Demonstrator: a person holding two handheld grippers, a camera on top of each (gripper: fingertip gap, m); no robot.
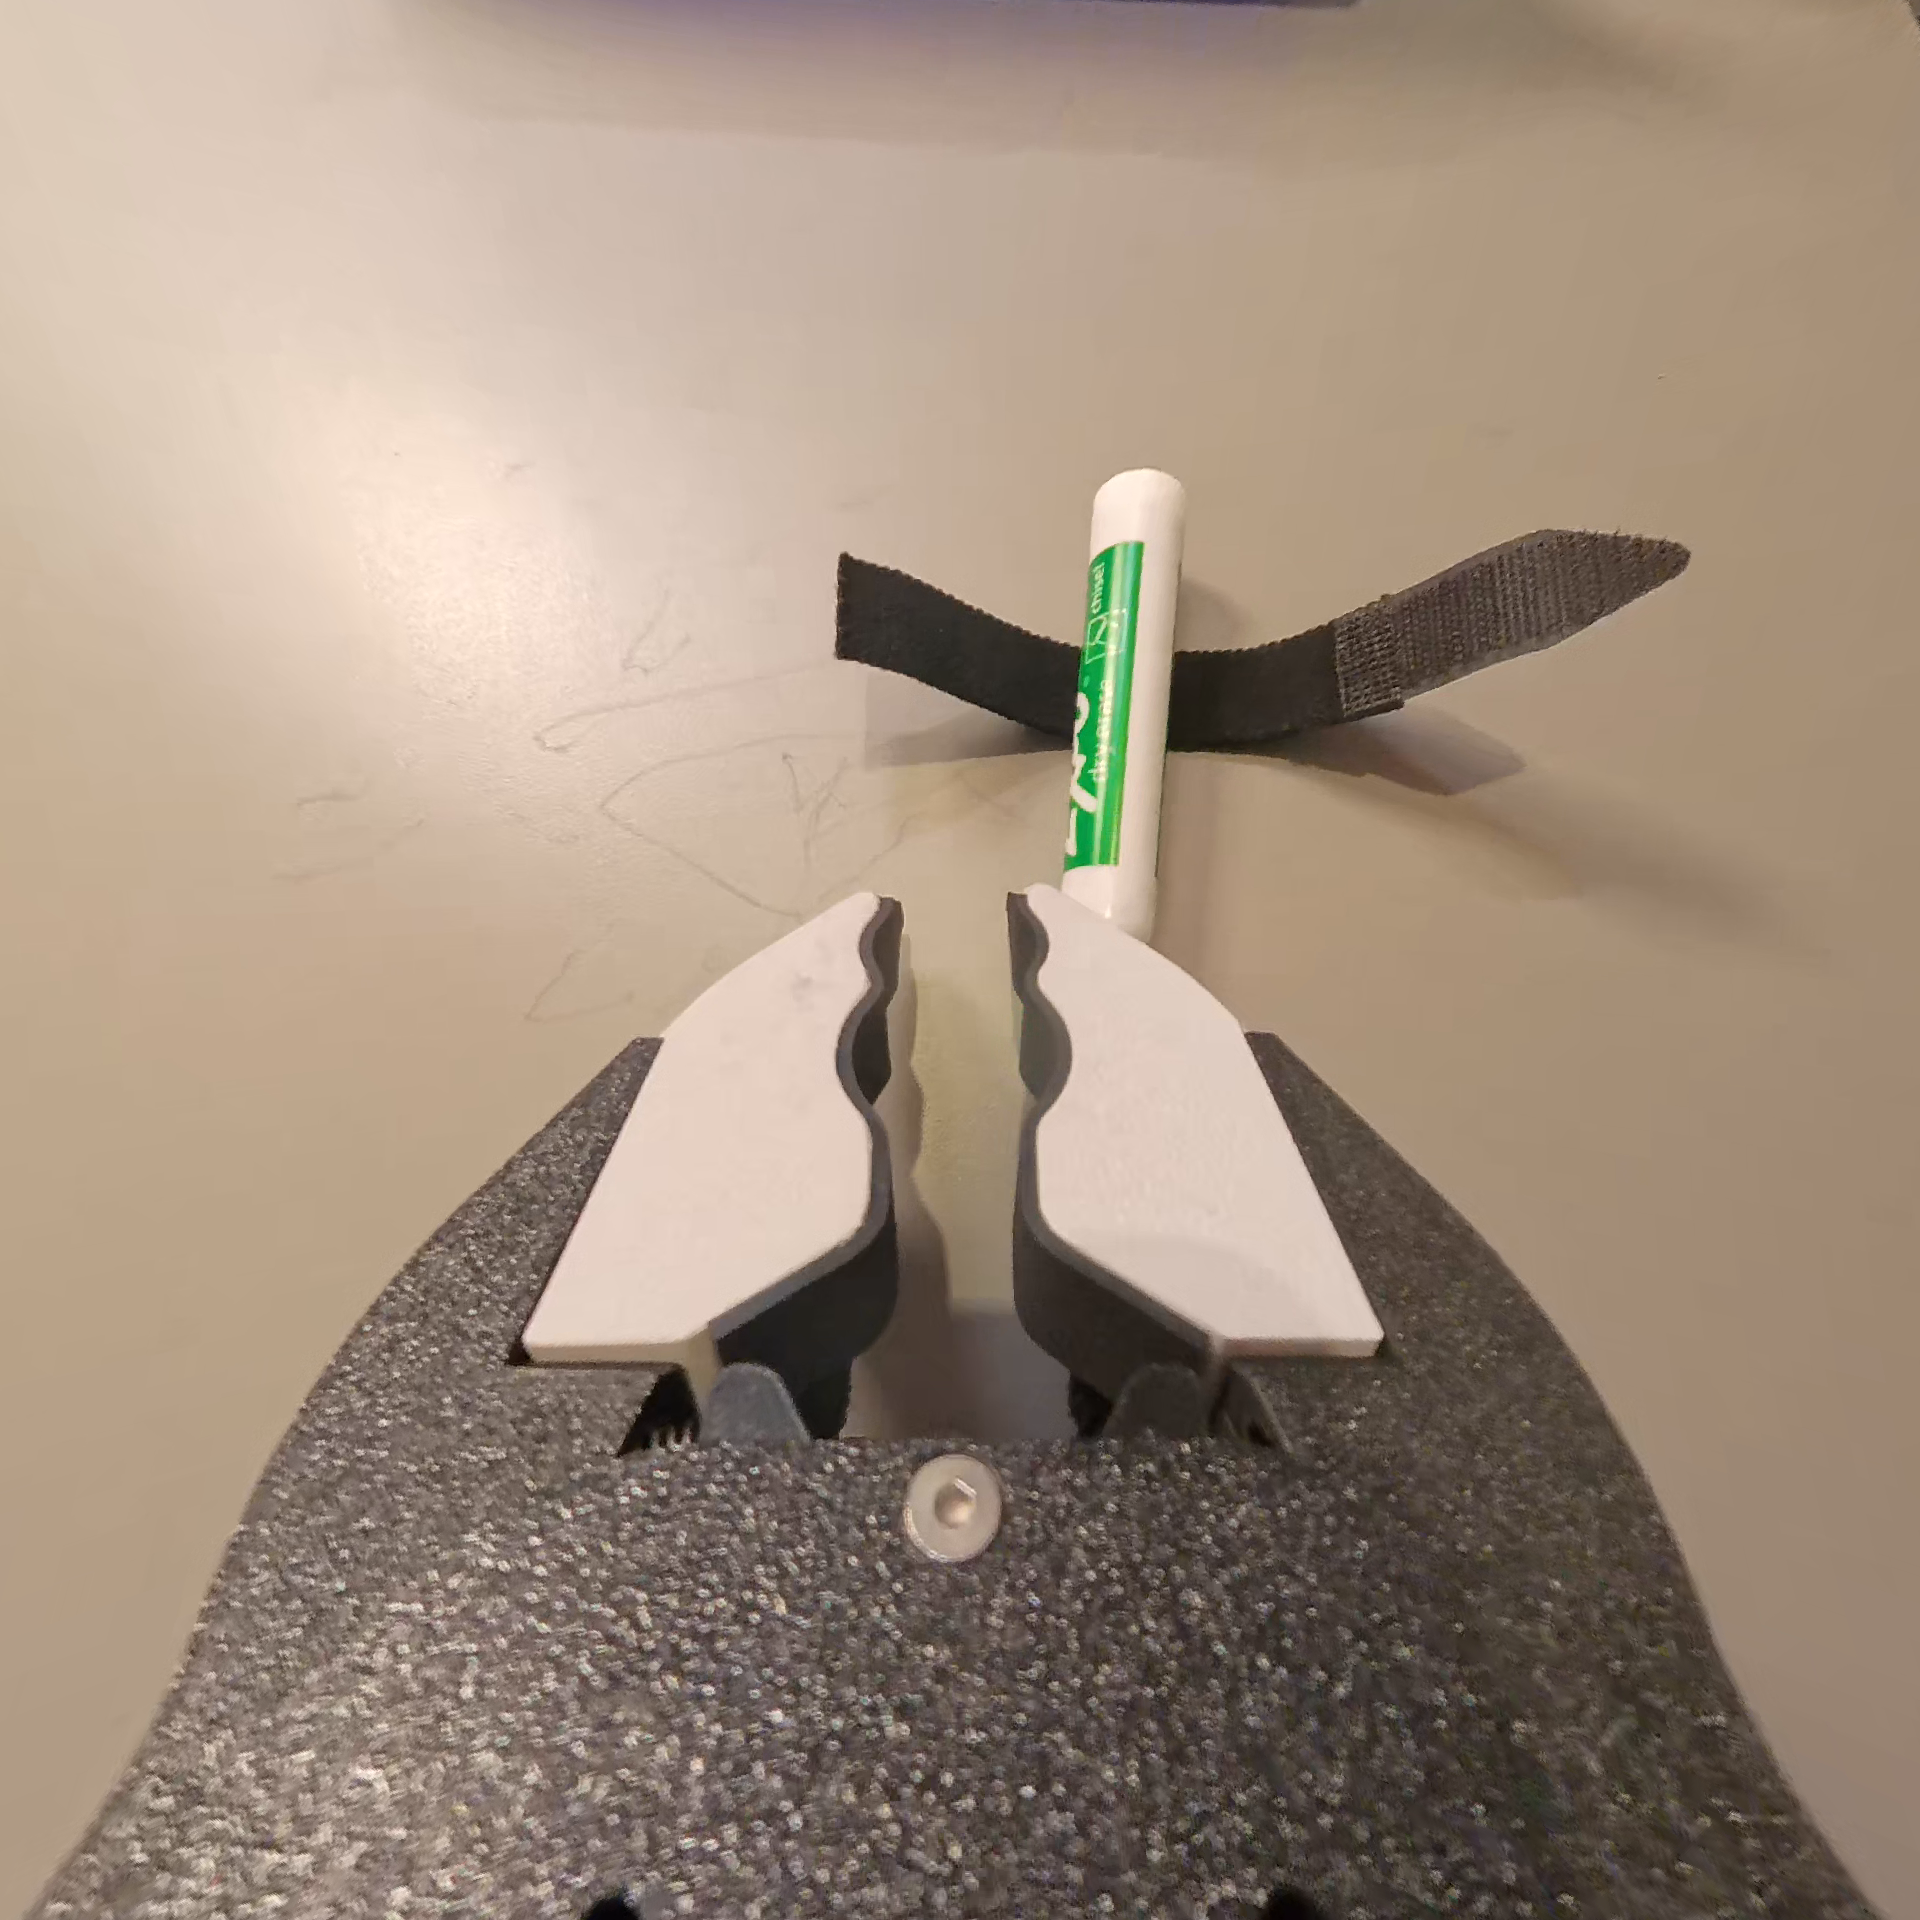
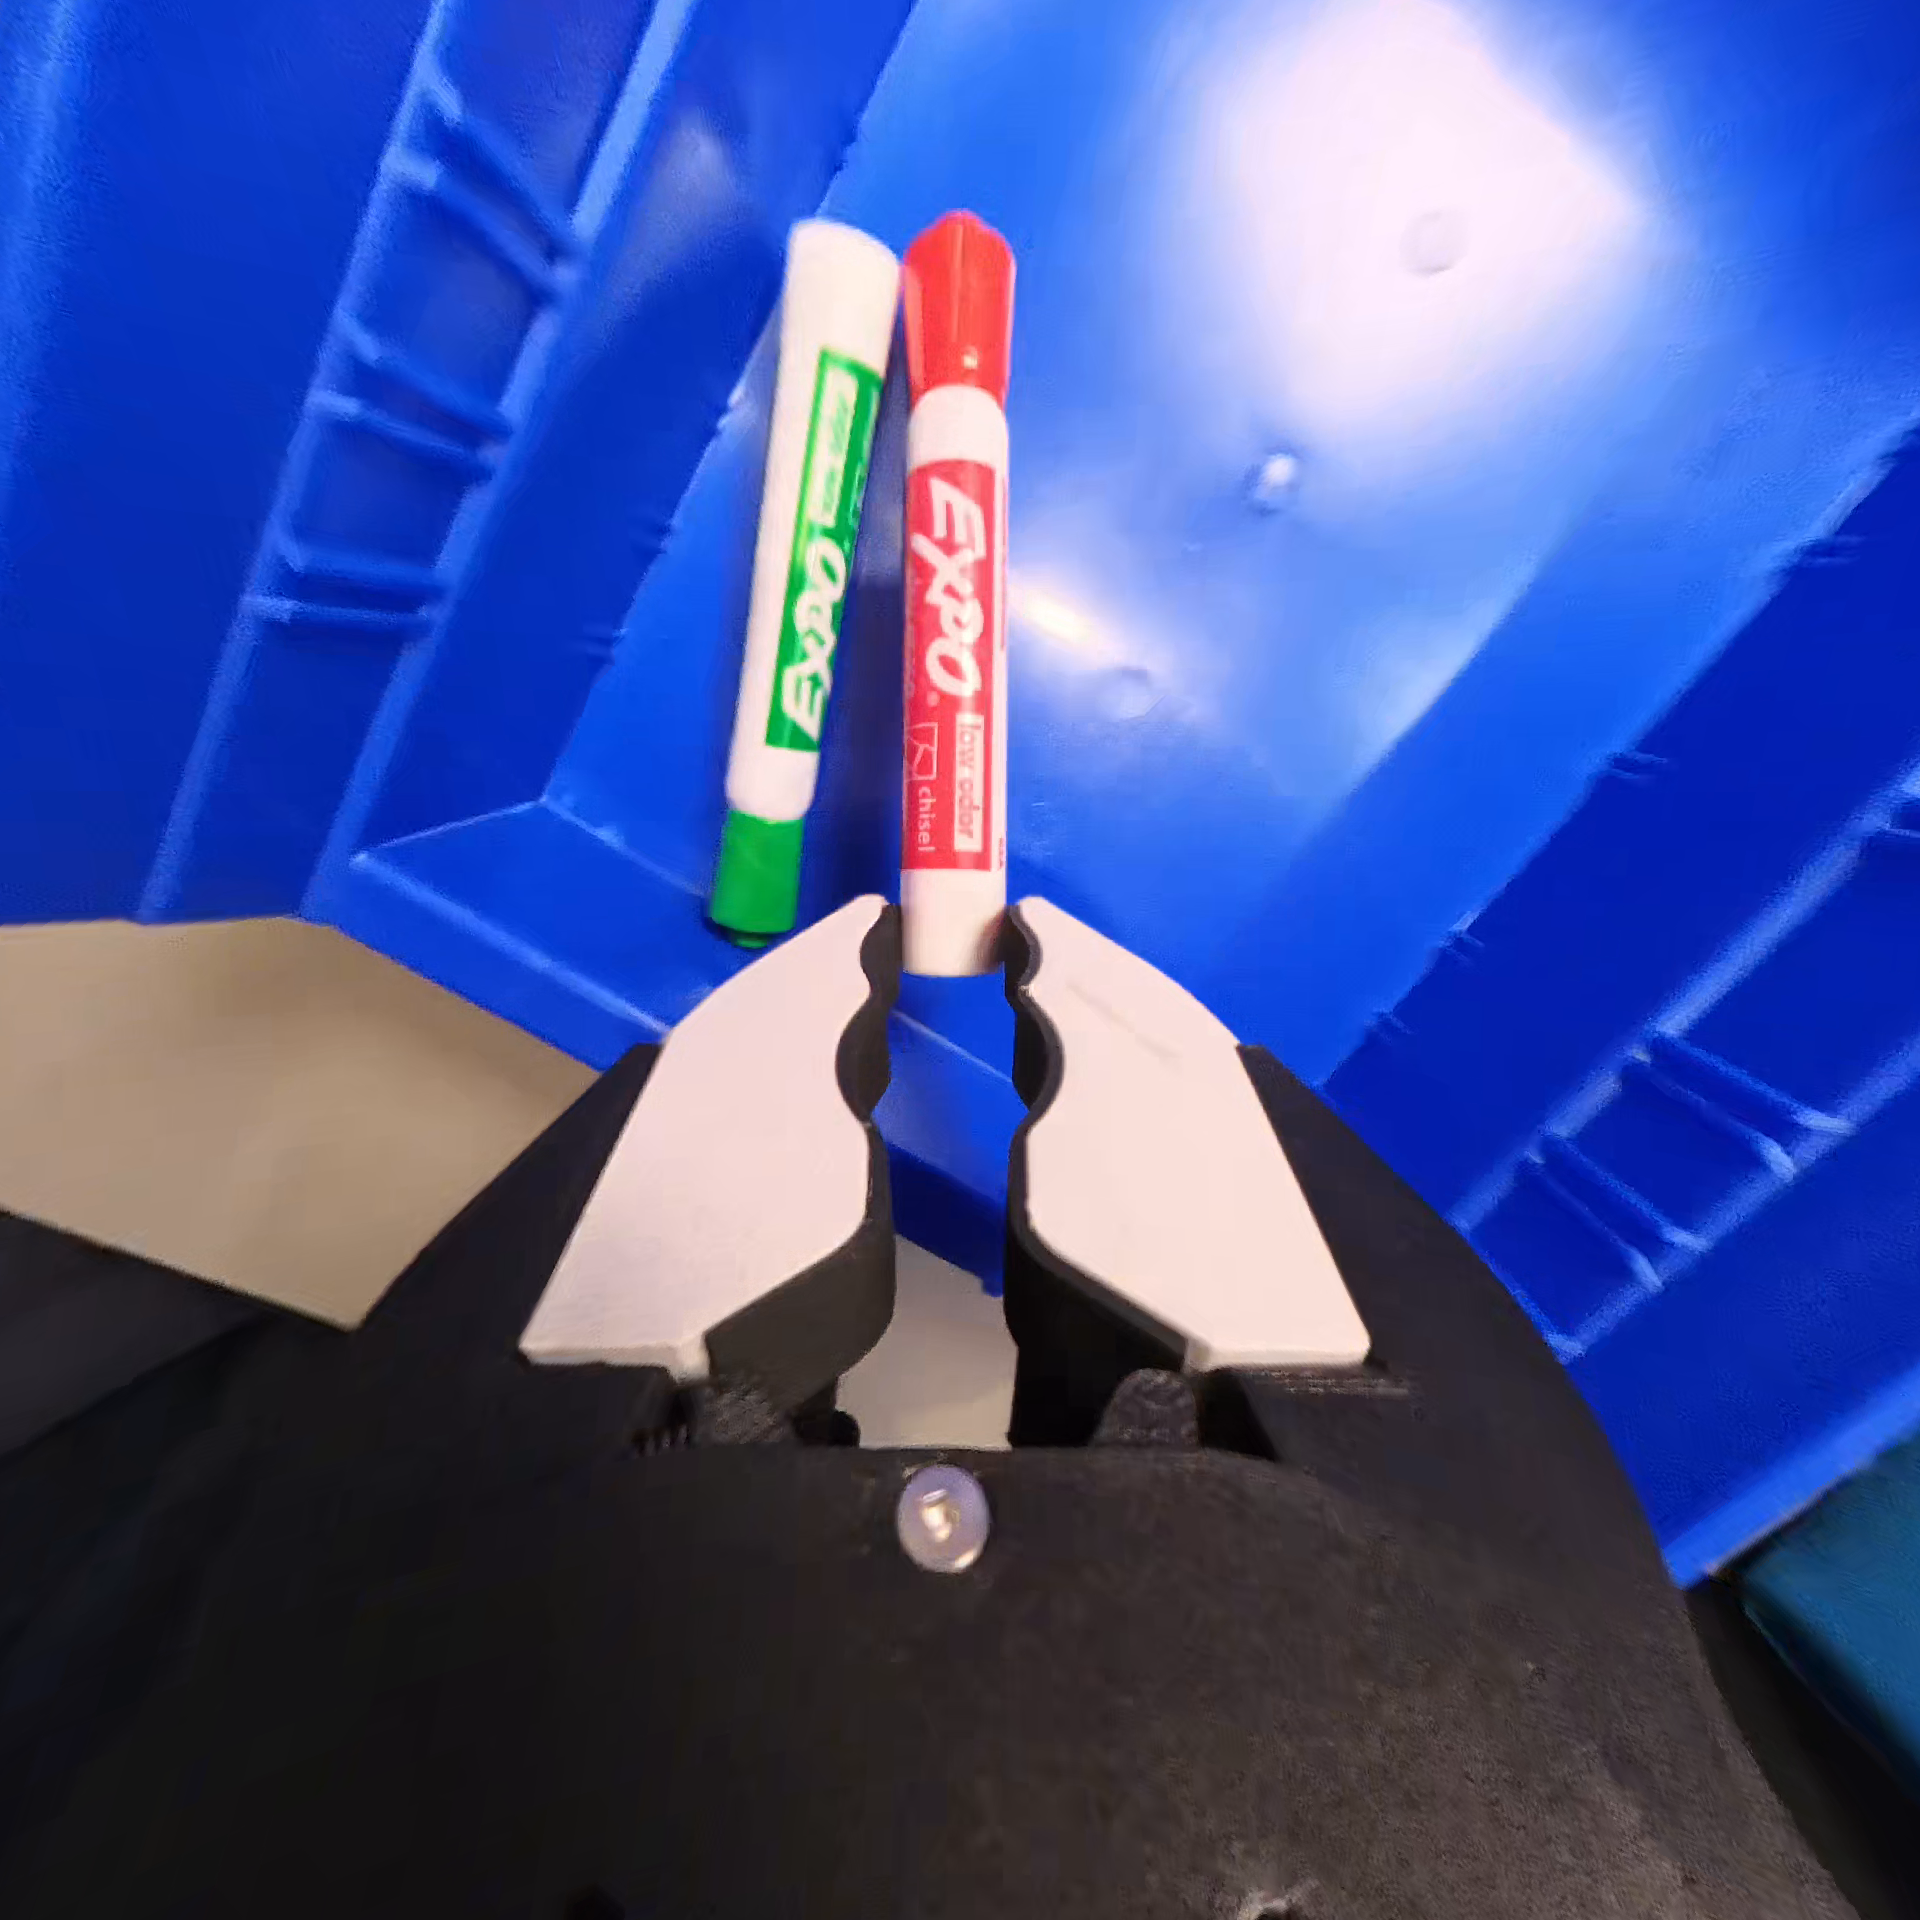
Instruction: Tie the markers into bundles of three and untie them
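Observation:
In the left wrist view a green-labelled white marker (image 1: pixel 1122 707) lies on the beige table across a black hook-and-loop strap (image 1: pixel 1247 665) spread flat beneath it. My left gripper (image 1: pixel 954 914) is open and empty, just short of the marker's near end, which passes behind the right finger (image 1: pixel 1132 1101). In the right wrist view my right gripper (image 2: pixel 951 925) is shut on the white butt end of a red marker (image 2: pixel 954 623), red cap pointing away. A second green marker (image 2: pixel 805 582) lies beside it inside the blue bin (image 2: pixel 1351 520).
The blue bin's ribbed walls (image 2: pixel 364 468) rise on the left and right of the right gripper. The beige table (image 1: pixel 468 468) bears faint pen scribbles left of the strap. A dark edge (image 1: pixel 935 8) runs along the table's far side. Tip to tip, the grippers are about 35 cm apart.

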